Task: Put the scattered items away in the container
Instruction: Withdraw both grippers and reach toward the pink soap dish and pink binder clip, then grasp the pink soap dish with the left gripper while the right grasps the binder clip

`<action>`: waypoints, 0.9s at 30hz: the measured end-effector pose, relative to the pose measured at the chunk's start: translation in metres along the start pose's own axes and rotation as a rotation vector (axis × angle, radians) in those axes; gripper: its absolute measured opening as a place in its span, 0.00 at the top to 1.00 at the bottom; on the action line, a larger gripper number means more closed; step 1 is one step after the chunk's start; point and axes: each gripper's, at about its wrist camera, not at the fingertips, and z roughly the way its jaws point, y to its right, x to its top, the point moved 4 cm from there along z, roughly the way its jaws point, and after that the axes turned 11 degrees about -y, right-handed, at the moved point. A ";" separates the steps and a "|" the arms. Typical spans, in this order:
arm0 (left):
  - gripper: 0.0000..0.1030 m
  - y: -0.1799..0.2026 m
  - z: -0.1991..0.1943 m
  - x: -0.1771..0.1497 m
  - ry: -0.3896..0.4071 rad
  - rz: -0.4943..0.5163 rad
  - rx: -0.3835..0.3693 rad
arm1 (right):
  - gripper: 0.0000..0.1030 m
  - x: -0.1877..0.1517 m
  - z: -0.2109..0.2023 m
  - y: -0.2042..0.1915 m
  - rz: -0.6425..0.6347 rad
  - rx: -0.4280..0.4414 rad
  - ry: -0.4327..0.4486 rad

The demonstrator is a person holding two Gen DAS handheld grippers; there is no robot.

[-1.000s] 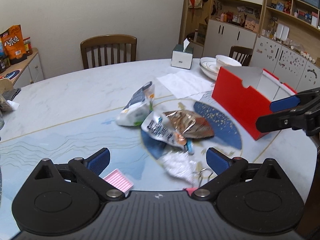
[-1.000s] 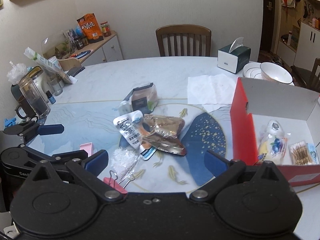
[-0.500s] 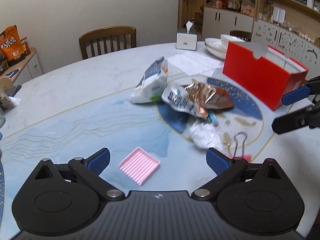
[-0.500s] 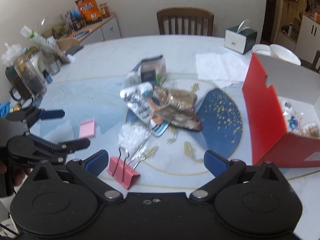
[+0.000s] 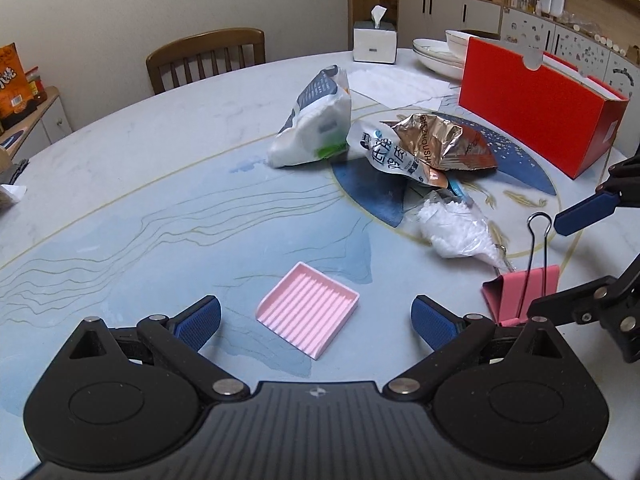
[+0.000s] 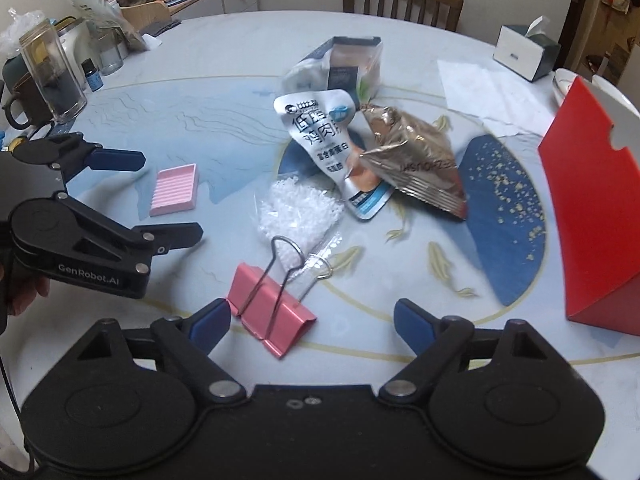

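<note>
The left gripper (image 5: 316, 314) tilts down, jaws spread around the ribbed pink plastic tray (image 5: 307, 315). The right gripper (image 6: 312, 320), its jaws just narrowing but released, frames the pink metal binder clip (image 6: 270, 309) on the marble table (image 5: 120, 168).

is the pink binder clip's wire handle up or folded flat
One up: on the pink binder clip a wire loop stands above the body; the other lies on the table.

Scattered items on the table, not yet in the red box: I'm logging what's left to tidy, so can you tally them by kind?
Snack or food packets: 3 (white-and-grey bag, silver pouch, bronze foil packet)
Clear bag of white beads: 1
Pink binder clip: 1
Pink ridged tray: 1
Total: 6
</note>
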 end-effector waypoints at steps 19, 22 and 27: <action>0.37 0.004 -0.001 0.004 -0.001 -0.002 -0.023 | 0.47 0.006 0.012 -0.021 -0.082 -0.006 -0.017; 0.46 0.007 -0.001 0.006 -0.005 0.000 -0.018 | 0.53 0.006 0.010 -0.020 -0.089 -0.004 -0.016; 0.47 0.009 -0.002 0.006 -0.010 -0.013 -0.009 | 0.59 0.004 0.007 -0.016 -0.086 -0.005 -0.018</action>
